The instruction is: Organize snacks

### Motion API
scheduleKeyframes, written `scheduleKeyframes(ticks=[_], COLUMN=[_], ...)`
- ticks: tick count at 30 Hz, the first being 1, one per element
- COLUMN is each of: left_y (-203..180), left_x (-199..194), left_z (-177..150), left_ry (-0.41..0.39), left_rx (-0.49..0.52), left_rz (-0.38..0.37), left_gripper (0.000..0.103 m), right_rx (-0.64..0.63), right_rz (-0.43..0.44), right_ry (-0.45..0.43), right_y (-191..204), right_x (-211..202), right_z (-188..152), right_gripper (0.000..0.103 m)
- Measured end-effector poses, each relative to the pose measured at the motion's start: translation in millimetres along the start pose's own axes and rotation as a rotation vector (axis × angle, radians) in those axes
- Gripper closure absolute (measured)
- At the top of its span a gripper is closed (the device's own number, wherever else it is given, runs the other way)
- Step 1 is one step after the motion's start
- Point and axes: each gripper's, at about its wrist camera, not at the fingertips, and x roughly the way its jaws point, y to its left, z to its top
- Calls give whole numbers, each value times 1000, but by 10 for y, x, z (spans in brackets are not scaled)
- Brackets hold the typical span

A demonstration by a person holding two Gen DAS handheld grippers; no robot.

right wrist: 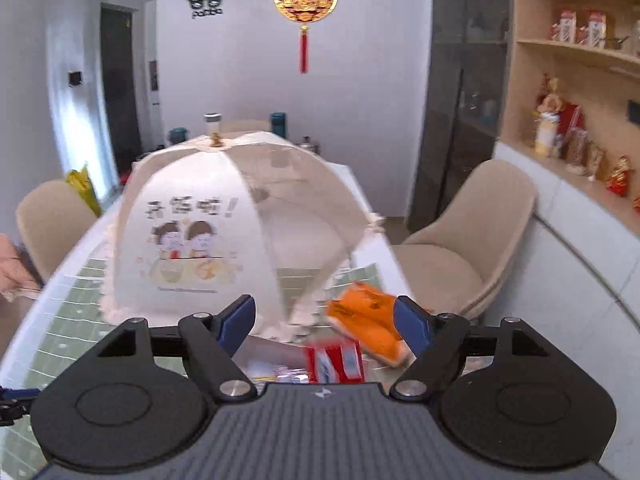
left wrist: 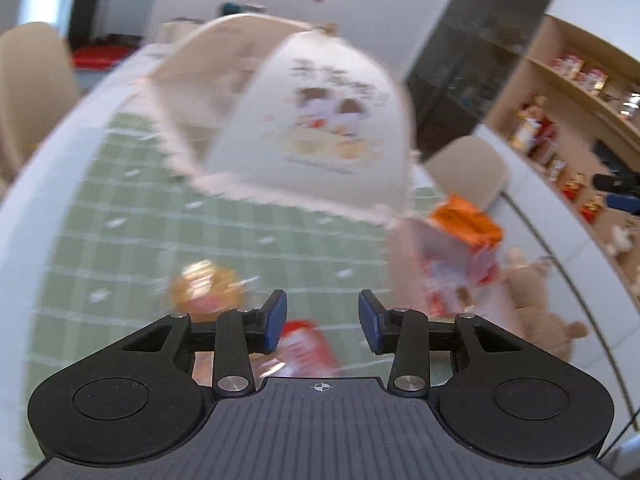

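Observation:
A cream mesh food cover (left wrist: 312, 120) (right wrist: 192, 232) with a cartoon print stands on the green checked tablecloth (left wrist: 120, 240) (right wrist: 76, 320). An orange snack packet (left wrist: 466, 220) (right wrist: 368, 316) lies by the cover's right edge, over a red and white pack (left wrist: 456, 272). In the blurred left wrist view a golden packet (left wrist: 206, 286) lies left of my left gripper (left wrist: 323, 320), which is open above a red packet (left wrist: 308, 350). My right gripper (right wrist: 324, 320) stands wide open above a red and white packet (right wrist: 336, 360), holding nothing. The orange packet is close to its right finger.
Beige chairs (right wrist: 472, 240) (left wrist: 28, 92) stand at both sides of the table. A wooden shelf (right wrist: 568, 120) with figurines runs along the right wall. A plush bear (left wrist: 536, 304) sits off the table's right side. Bottles (right wrist: 278, 122) stand at the far end.

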Motion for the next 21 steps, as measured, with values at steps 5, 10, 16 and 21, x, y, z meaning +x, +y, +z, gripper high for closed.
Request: scheduleKeyframes(ticks=[5,10,16,21], left_y=[333,291,230,355], left_x=[-17,41,53,2], left_z=[-250,-551,-839,-1019], left_ry=[88,138,183,212], left_rx=[-29,5,50,-46], left_rz=[85,155,226,218], left_gripper=[59,59,59,60], right_rx=[-23,-130,-221,-354], right_rz=[148,262,457,499], right_ry=[87,207,332,327], right_y=[337,1014,2008,2840], right_x=[194,590,1195,1741], right_z=[-372,-819,-1057,-1107], right_gripper=[19,19,19,19])
